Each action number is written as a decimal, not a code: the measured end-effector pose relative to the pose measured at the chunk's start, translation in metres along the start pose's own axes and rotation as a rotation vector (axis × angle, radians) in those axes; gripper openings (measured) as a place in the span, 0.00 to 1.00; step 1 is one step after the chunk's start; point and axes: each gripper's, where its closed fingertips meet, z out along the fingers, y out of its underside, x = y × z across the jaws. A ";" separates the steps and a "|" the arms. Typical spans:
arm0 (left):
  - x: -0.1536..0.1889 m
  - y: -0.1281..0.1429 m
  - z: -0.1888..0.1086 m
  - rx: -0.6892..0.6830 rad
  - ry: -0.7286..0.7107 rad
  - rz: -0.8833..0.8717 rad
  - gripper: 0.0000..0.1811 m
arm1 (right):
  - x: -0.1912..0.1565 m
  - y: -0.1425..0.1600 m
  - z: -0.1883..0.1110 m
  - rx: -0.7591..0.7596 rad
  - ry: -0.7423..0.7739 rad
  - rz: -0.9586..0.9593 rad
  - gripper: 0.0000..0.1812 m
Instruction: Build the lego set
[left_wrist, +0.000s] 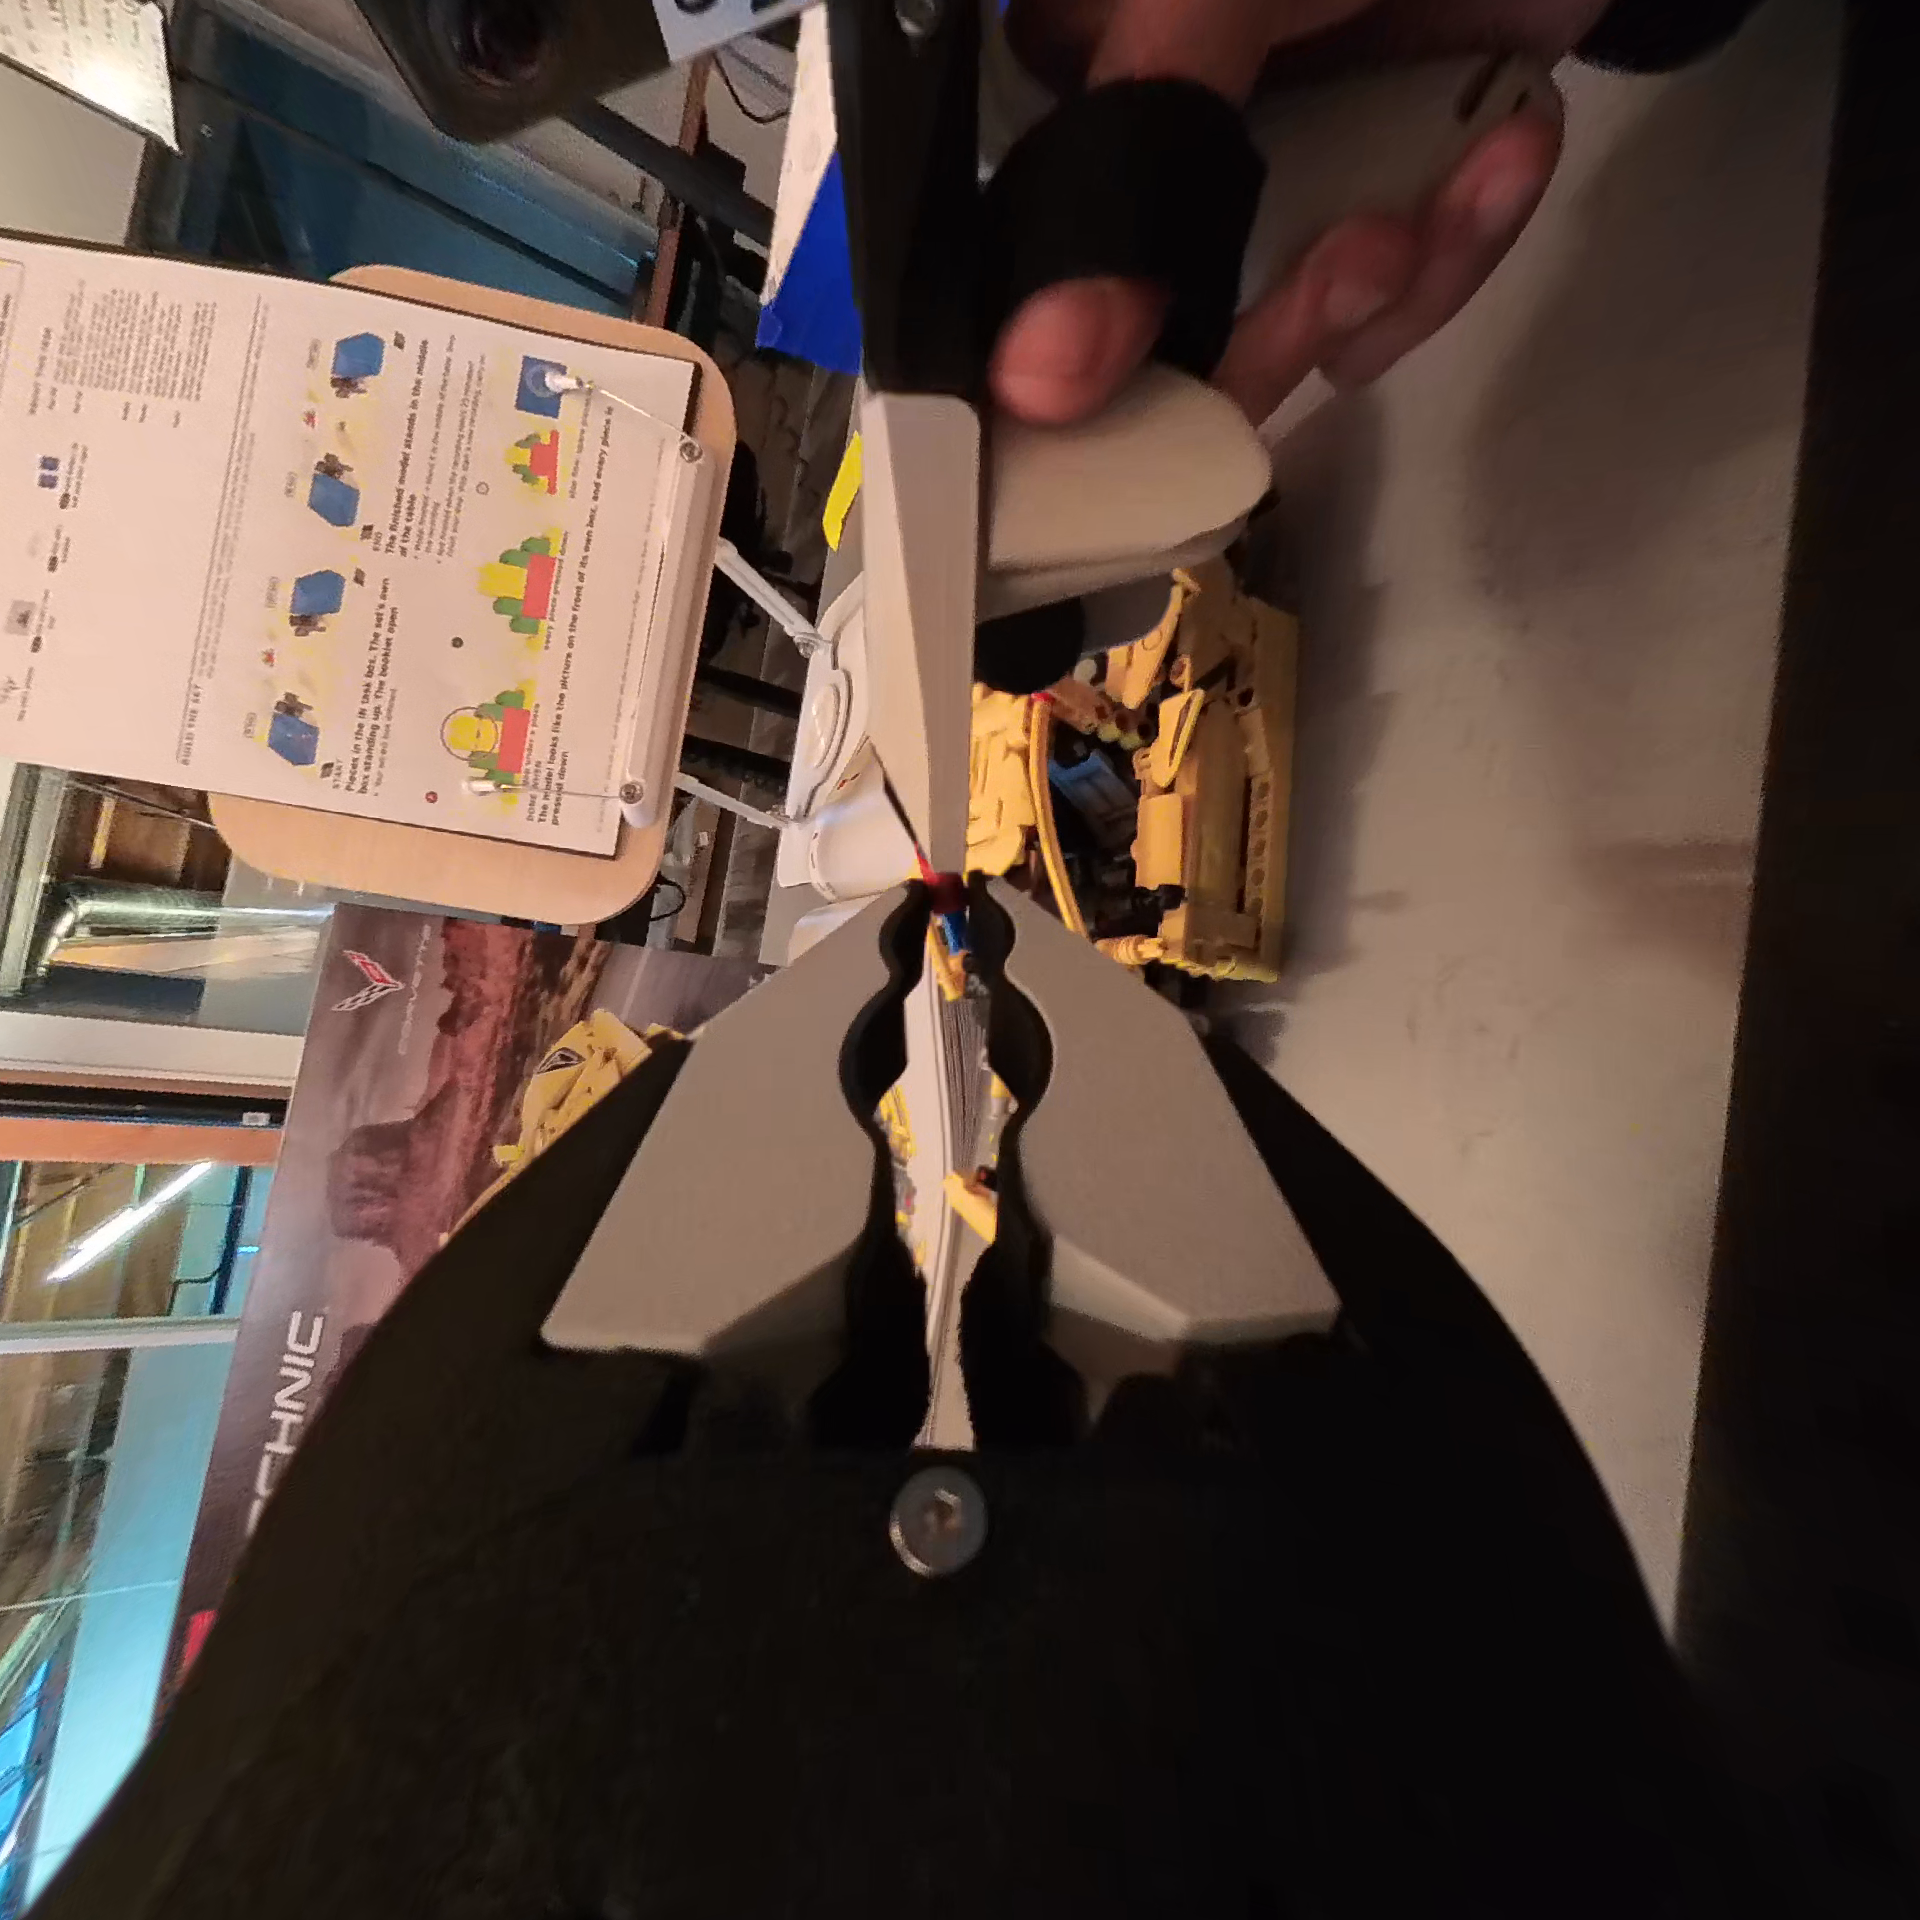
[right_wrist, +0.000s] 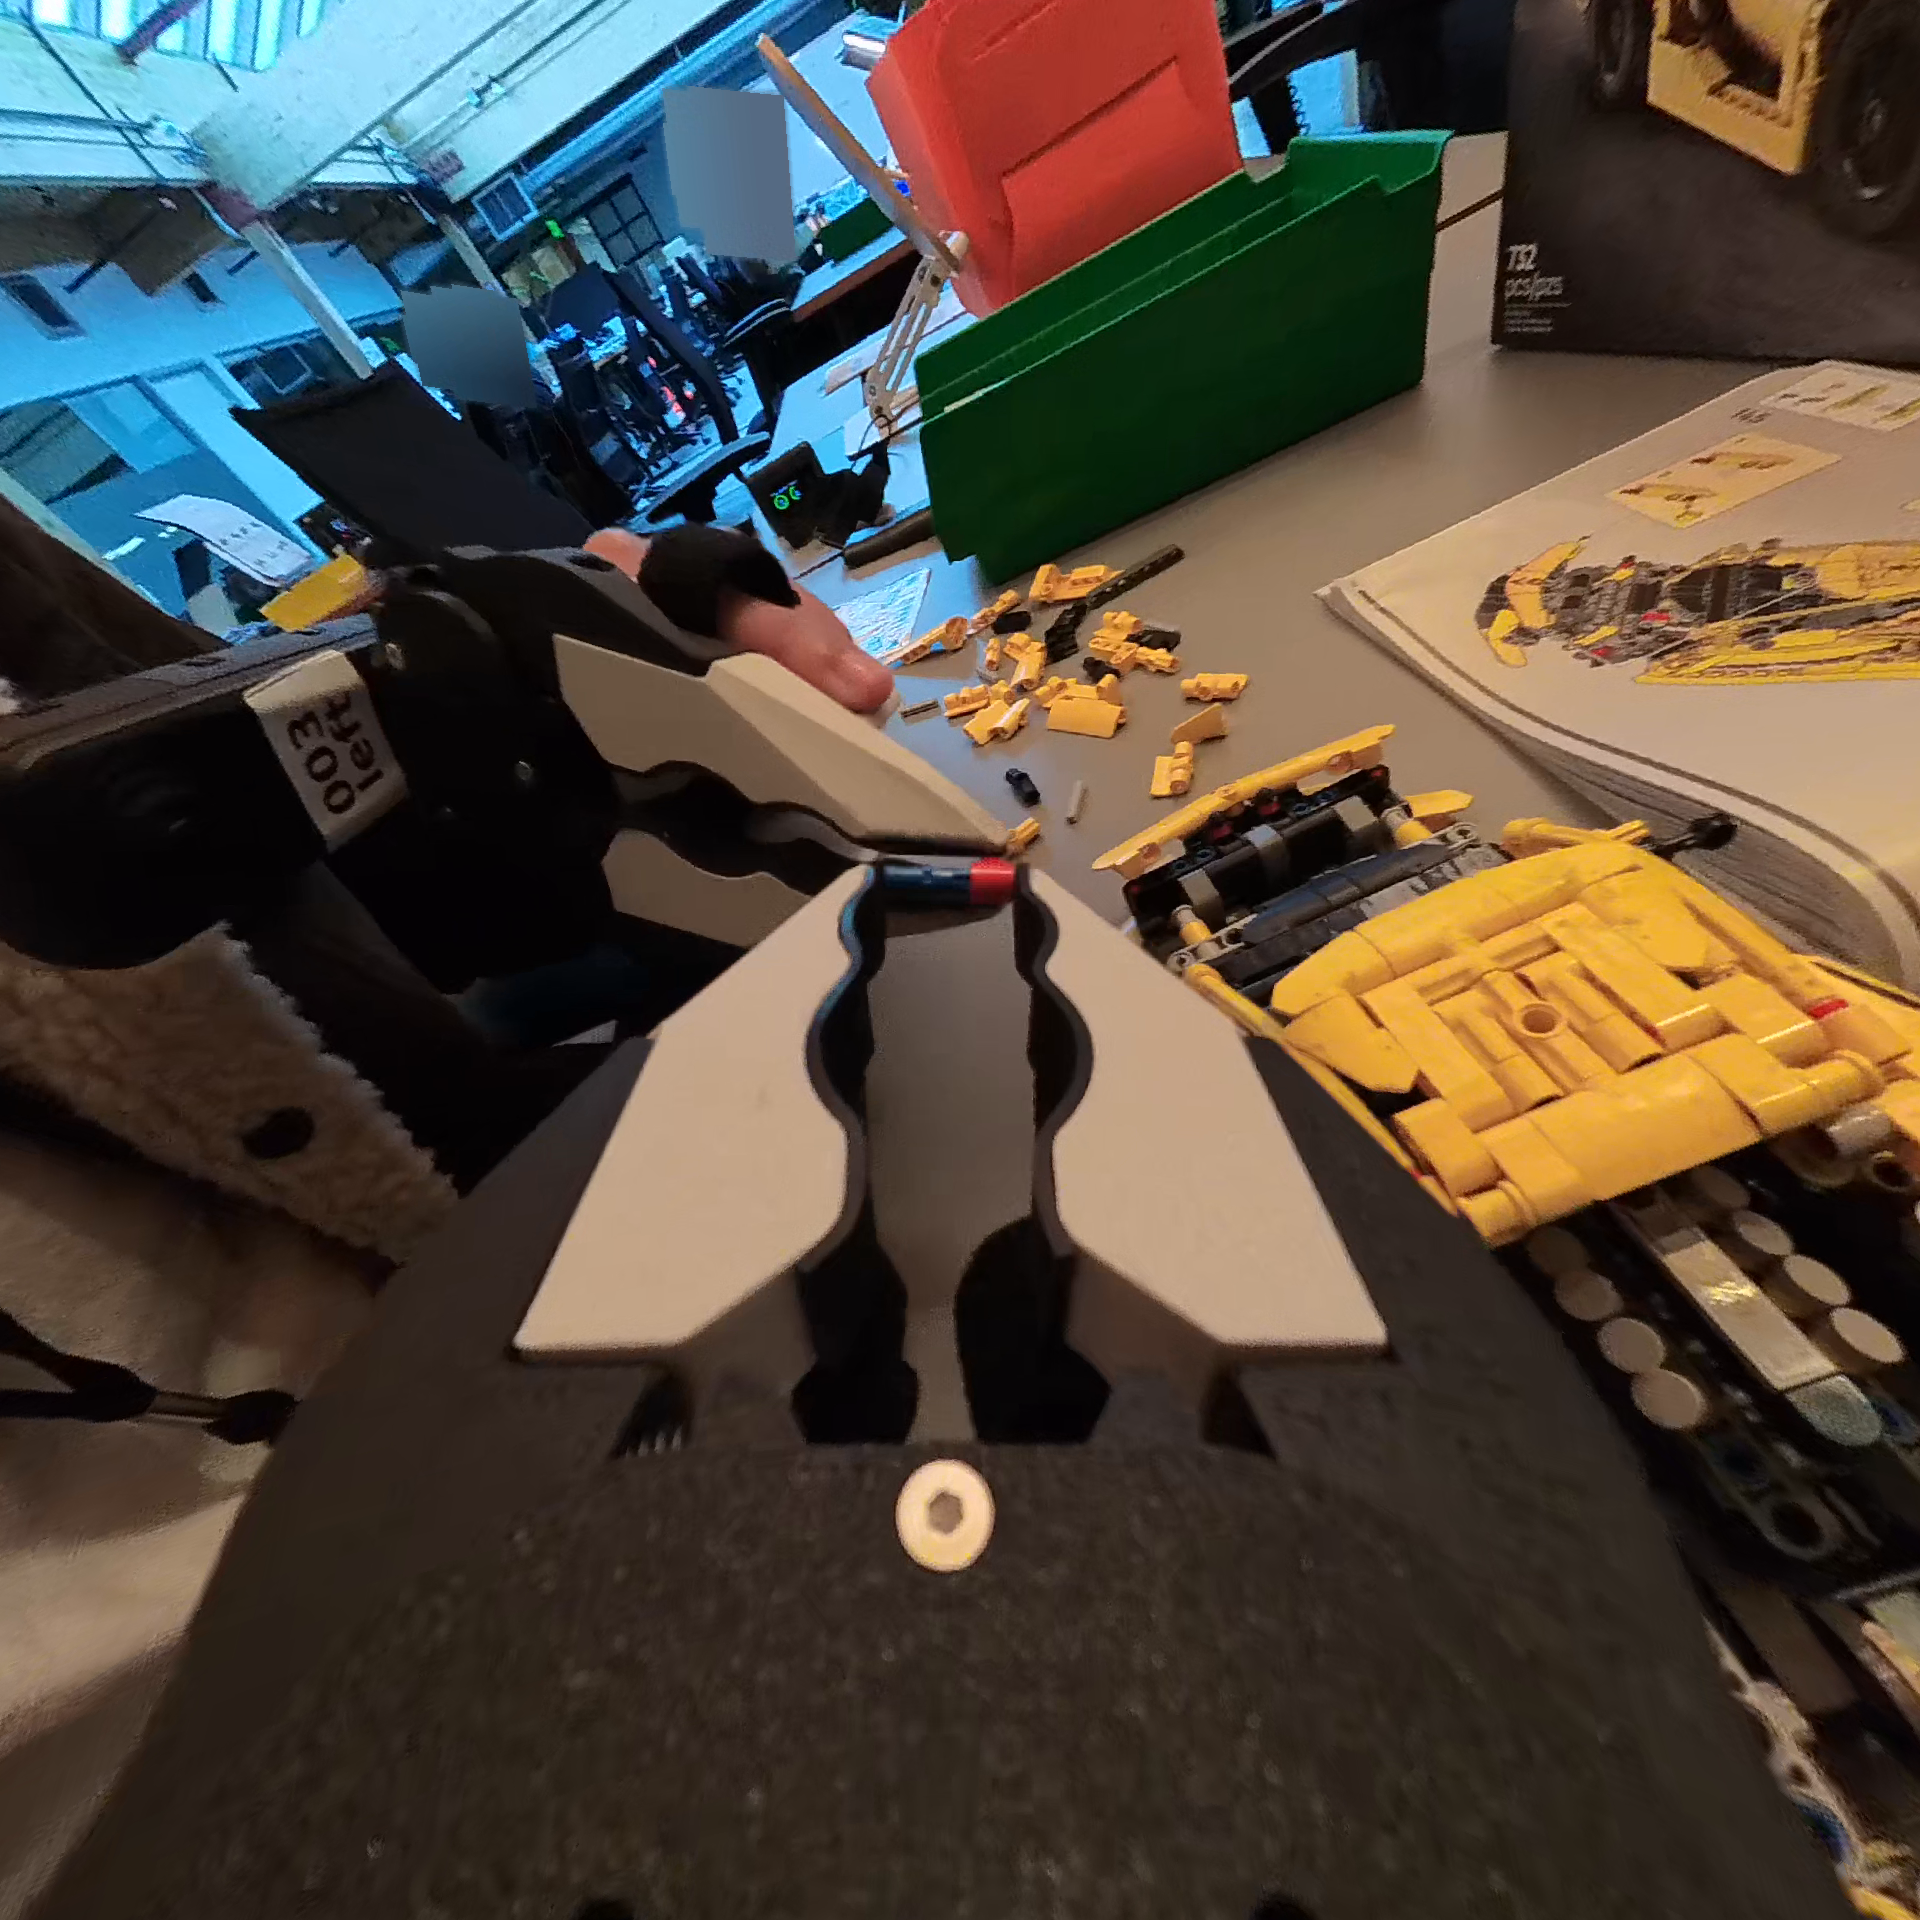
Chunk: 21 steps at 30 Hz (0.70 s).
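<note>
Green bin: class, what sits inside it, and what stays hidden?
A red bin stands tilted inside the green bin, its upper part rising above the rim. The green wall covers the floor and the red bin's base.

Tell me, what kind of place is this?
Probably a shared workshop or office. Rows of desks and office chairs fill the background, and the grey table holds a green bin, an open instruction booklet and a part-built yellow Lego car.

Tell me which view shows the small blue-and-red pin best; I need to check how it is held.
The right wrist view: the pin lies sideways, whole, across the tips of the right hand-held gripper. The left wrist view shows the pin end-on and mostly hidden between the tips of the left hand-held gripper.
</note>
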 end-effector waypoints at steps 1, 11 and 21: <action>0.000 -0.001 -0.001 0.005 0.002 -0.005 0.04 | -0.001 0.000 0.000 0.000 -0.015 0.016 0.13; 0.000 -0.002 0.001 0.020 -0.007 -0.057 0.04 | 0.001 0.002 -0.002 -0.019 -0.006 0.002 0.13; 0.006 -0.001 0.008 0.041 0.023 -0.039 0.04 | 0.006 0.006 -0.003 -0.039 0.004 0.061 0.13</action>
